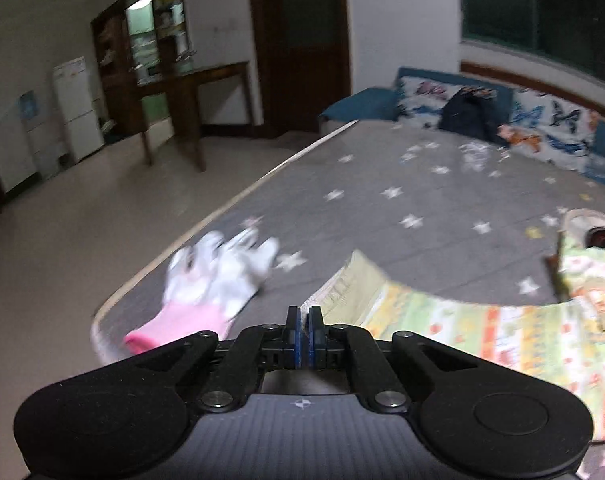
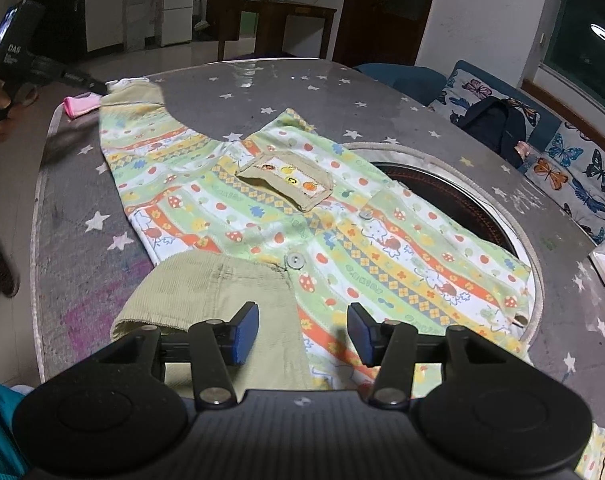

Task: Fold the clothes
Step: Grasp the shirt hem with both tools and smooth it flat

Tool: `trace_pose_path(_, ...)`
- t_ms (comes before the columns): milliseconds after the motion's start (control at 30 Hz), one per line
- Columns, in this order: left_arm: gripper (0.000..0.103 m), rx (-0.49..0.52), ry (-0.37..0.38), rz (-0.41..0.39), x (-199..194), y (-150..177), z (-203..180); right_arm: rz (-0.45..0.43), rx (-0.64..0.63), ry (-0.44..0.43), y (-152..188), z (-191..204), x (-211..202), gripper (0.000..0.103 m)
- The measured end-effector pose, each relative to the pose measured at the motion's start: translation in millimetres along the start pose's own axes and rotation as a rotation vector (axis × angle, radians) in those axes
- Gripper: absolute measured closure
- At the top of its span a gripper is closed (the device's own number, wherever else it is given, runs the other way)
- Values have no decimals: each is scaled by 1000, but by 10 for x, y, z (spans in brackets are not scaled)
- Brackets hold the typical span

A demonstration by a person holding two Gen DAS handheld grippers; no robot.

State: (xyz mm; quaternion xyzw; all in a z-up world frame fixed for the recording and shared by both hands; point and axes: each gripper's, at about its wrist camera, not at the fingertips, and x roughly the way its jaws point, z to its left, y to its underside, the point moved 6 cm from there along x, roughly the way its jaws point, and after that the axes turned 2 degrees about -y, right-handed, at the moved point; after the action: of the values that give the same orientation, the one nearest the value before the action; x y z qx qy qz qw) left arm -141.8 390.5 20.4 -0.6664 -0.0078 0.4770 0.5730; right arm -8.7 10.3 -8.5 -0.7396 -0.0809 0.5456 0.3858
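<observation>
Right wrist view: right tongs [image 2: 303, 334] apart over shirt [image 2: 286, 216]; left tongs [image 1: 303, 336] together, seemingly pinching nothing, so sleeve [image 1: 352, 284] may stay unfolded.

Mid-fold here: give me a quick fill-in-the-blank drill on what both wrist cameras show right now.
1. The right claw hangs over the patterned shirt with its jaws ____.
2. The left claw has its jaws ____.
3. The grey table cover is printed with white ____.
4. Near the table's far corner, beside the shirt's sleeve cuff, lies a small garment coloured ____.

Missing words: open; shut; stars; pink
</observation>
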Motion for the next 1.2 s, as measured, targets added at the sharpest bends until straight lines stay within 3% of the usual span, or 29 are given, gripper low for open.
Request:
trace_pose_path(133, 97, 23, -85, 25, 52, 73, 58, -2, 32, 15, 22, -53, 13, 53)
trace_pose_path(267, 97, 42, 53, 19, -62, 19, -316, -19, 85, 34, 66, -147, -16, 53)
trace_pose_path(433, 87, 66, 226, 12, -219, -46, -784, -17, 176, 104, 204, -432, -54, 50)
trace_pose_path(567, 85, 120, 393, 31, -317, -27, -1377, -29, 272, 175, 350, -743, -154, 50)
trace_pose_path(767, 82, 208, 551, 74, -462, 154, -2087, -44, 400, 270, 597, -1229, -287, 50)
trace_pose_path(967, 78, 286, 614, 114, -515, 351, -2463, -19, 506, 358, 945, -1682, -366, 50)
trace_pose_path(1067, 71, 296, 598, 135, -459, 344, -2486, -9, 558, 384, 1105, -1865, -449, 50)
trace_pose_path(1200, 66, 265, 575, 129, -369, 146, -2419, -11, 566, 378, 1074, -1958, -539, 51)
